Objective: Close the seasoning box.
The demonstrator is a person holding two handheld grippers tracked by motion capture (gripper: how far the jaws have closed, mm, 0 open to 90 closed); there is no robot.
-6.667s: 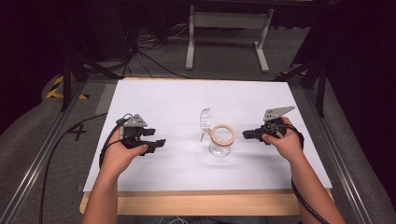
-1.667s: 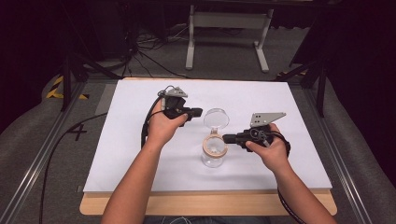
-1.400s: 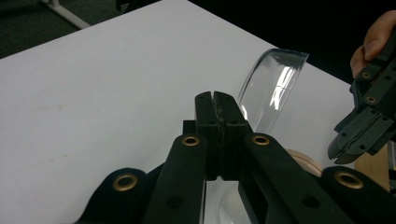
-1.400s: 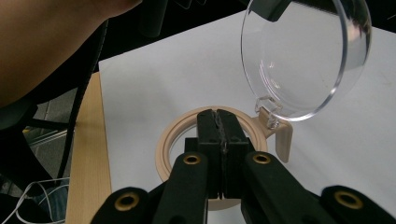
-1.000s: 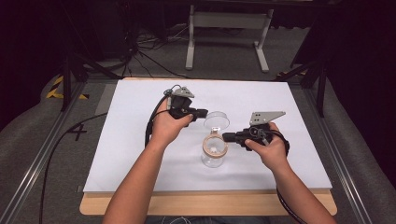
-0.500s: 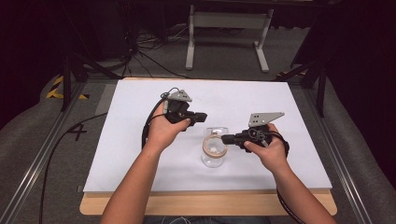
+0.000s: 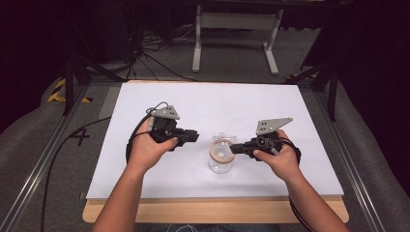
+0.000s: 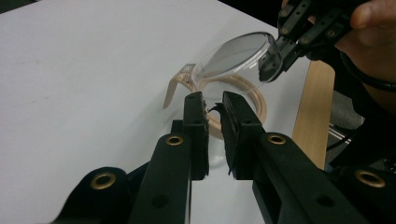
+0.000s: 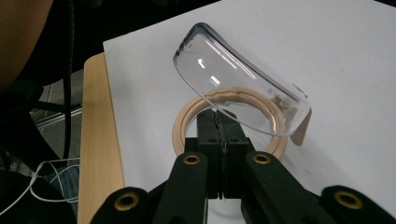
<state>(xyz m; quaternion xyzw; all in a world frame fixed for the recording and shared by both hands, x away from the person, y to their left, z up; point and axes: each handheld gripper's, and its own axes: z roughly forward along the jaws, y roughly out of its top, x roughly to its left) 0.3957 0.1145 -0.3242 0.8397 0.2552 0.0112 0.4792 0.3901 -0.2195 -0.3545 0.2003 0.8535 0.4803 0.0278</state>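
Claws of two hand-held tools meet over a white bench at a small clear glass jar, which stands near the centre, toward six o'clock from the middle of the sheet. Since half a second ago the left claw has drawn away from the jar toward nine o'clock; its jaws have just been opening, and in the left gripper view they stand slightly parted with nothing between them, so it is released. The right claw remains clenched on the far-right edge of the jar, at about three o'clock of its mouth; in the right gripper view its jaws are pressed together at the tan ring around the opening. A clear hinged lid stands tilted open above that ring. Judging by this, the left claw has finished flipping the lid up and let go, while the right steadies the jar. Count: one jar, one lid, one tan ring, two claws, two hands, one bench.
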